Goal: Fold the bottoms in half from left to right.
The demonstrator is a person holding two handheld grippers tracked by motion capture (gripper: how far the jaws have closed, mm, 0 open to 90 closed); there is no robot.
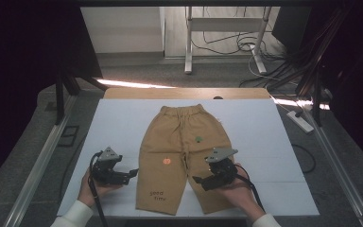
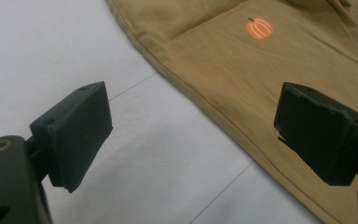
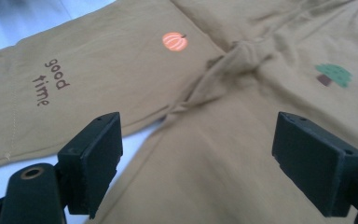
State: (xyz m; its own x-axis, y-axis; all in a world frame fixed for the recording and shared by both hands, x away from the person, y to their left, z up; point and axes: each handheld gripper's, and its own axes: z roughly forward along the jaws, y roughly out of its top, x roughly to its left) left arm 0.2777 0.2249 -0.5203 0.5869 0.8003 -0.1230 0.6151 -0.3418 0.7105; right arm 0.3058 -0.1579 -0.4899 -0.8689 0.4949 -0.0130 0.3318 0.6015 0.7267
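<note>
— Tan cotton trousers (image 1: 184, 156) lie flat; left gripper (image 1: 131, 172) spread beside the outer seam, right gripper (image 1: 197, 180) spread above the other leg.
— Advise pinching hems squarely, single layer, before folding.

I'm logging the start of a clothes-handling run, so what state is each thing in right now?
trousers: spread flat on the table, waistband at the far side, legs toward the person, fabric bunched at the crotch.
left gripper: open, holding nothing, beside the outer edge of one trouser leg.
right gripper: open, holding nothing, over the other trouser leg.
table: white top, bearing the trousers.
</note>
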